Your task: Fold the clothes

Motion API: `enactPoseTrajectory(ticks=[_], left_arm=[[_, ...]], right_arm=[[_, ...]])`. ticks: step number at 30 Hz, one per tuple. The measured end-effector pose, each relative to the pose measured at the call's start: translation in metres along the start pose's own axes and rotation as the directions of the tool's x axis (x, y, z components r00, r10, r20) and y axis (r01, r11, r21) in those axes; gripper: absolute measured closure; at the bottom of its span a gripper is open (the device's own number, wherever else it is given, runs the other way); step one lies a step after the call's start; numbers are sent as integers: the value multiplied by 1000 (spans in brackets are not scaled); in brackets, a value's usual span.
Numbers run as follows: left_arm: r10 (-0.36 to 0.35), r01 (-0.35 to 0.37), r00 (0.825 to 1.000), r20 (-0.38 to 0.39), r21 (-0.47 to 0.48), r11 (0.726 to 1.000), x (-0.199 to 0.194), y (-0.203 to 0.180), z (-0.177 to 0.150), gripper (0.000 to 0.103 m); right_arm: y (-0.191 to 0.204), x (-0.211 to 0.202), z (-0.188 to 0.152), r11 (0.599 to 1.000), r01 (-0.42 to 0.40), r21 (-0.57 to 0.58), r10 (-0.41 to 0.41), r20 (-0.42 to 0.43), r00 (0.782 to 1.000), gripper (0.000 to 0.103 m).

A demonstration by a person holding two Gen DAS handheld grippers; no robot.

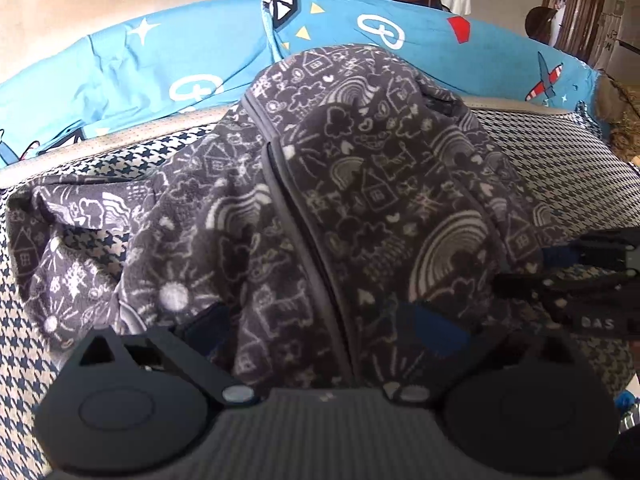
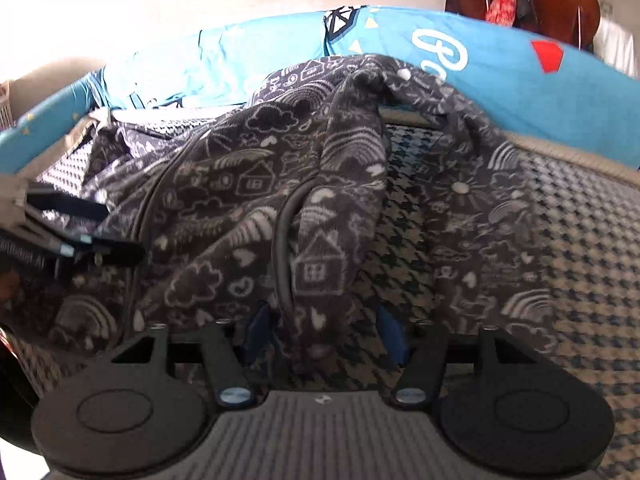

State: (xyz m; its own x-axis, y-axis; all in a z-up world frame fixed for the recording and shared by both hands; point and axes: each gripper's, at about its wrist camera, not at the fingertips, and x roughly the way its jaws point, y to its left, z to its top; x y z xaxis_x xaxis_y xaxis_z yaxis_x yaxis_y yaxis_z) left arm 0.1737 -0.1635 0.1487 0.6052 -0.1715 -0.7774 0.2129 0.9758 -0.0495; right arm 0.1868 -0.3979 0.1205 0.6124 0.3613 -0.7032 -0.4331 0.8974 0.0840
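Note:
A dark grey fleece jacket (image 1: 360,184) with white doodle print and a zip lies rumpled on the houndstooth surface (image 1: 560,168); it also shows in the right wrist view (image 2: 248,208). My left gripper (image 1: 320,328) stands open with the jacket's hem and zip edge between its blue pads. My right gripper (image 2: 324,332) stands open around a hanging fold of the jacket (image 2: 316,264); it also shows from the side in the left wrist view (image 1: 568,276). The left gripper shows at the left edge of the right wrist view (image 2: 92,236).
A blue printed cushion or bolster (image 1: 160,64) runs along the back of the surface, also in the right wrist view (image 2: 500,64). A beige piped edge (image 1: 120,140) borders the houndstooth fabric. A doorway and furniture (image 1: 576,8) lie at the far right.

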Motion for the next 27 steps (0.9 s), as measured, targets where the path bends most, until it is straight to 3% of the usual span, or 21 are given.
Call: enactPoseTrajectory(ticks=[2, 3, 6, 11, 18, 20, 23, 27], left_arm=[[-18, 18, 1000, 0, 13, 1000, -1, -3, 0, 0], [-28, 28, 1000, 1, 22, 999, -2, -4, 0, 0], [-47, 46, 999, 7, 53, 998, -5, -11, -1, 0], [-108, 105, 994, 22, 89, 990, -12, -20, -3, 0], [-219, 214, 975, 18, 153, 965, -22, -35, -7, 0], [-210, 205, 978, 11, 165, 965, -19, -39, -9, 0], [-129, 127, 992, 6, 143, 981, -9, -39, -8, 0], [-11, 11, 1000, 1, 25, 1000, 4, -22, -2, 0]], right_arm=[[3, 3, 3, 1000, -31, -3, 30, -24, 999, 81], [5, 2, 4, 999, -37, -6, 37, -27, 999, 84], [6, -4, 9, 998, -69, 16, 69, -9, 998, 87], [-2, -19, 23, 975, -160, 154, 148, 89, 985, 88], [8, -18, 46, 951, -204, 232, 168, 165, 972, 88], [10, -16, 51, 946, -216, 242, 175, 179, 968, 89], [14, -16, 58, 937, -238, 256, 186, 209, 960, 89], [16, -18, 63, 924, -266, 273, 200, 247, 948, 90]])
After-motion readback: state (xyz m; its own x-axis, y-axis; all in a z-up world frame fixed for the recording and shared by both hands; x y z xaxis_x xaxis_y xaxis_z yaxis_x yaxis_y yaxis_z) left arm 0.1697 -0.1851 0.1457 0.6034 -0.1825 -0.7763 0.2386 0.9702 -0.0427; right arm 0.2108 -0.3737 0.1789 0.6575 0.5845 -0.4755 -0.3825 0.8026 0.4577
